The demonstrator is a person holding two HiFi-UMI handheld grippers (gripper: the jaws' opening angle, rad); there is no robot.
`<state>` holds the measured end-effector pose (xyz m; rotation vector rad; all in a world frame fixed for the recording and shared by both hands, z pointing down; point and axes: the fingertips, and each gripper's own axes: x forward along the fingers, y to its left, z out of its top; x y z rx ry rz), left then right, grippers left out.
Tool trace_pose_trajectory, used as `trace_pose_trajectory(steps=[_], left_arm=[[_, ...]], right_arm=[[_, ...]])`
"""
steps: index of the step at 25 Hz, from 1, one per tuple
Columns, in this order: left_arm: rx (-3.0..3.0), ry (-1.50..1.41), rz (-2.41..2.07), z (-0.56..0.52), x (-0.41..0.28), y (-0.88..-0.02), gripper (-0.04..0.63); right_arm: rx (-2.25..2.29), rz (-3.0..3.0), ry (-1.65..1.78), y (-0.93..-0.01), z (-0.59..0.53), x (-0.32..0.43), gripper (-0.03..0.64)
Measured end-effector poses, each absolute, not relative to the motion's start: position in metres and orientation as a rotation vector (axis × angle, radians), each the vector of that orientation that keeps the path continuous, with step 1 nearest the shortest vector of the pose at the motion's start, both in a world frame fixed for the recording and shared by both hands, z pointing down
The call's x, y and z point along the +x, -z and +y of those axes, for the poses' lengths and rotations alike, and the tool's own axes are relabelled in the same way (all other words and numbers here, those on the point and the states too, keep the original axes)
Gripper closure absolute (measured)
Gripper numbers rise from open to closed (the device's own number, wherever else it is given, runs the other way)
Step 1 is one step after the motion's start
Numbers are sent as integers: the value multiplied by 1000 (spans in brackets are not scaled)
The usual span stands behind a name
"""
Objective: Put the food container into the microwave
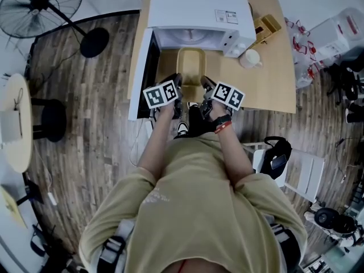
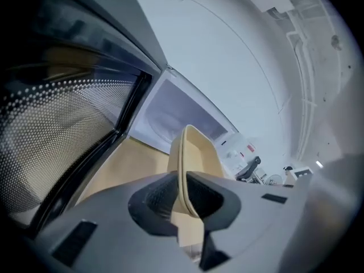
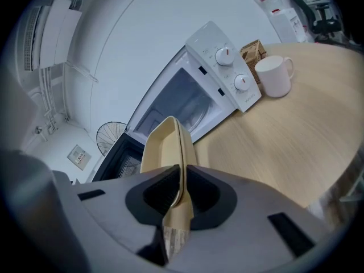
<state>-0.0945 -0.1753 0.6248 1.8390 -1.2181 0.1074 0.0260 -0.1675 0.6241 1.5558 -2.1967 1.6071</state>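
My left gripper and right gripper each pinch a side rim of the food container, upper centre of the head view, just before the open microwave. I'd move both together, holding it level, straight in, clear of the door at left.

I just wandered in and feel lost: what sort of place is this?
Probably an office or workroom corner used as a kitchen spot: a white microwave stands open on a wooden table beside a mug, and a standing fan stands on the plank floor.
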Motion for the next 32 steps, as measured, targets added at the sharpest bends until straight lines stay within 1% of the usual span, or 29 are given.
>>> trace_pose_trajectory(steps=[18, 32], left_arm=[[1884, -307, -1361, -256, -88, -644, 538], [1856, -238, -1360, -308, -85, -648, 538]], right_arm=[[1581, -2108, -1567, -640, -254, 30, 557], [1582, -2112, -1569, -644, -311, 32, 557]])
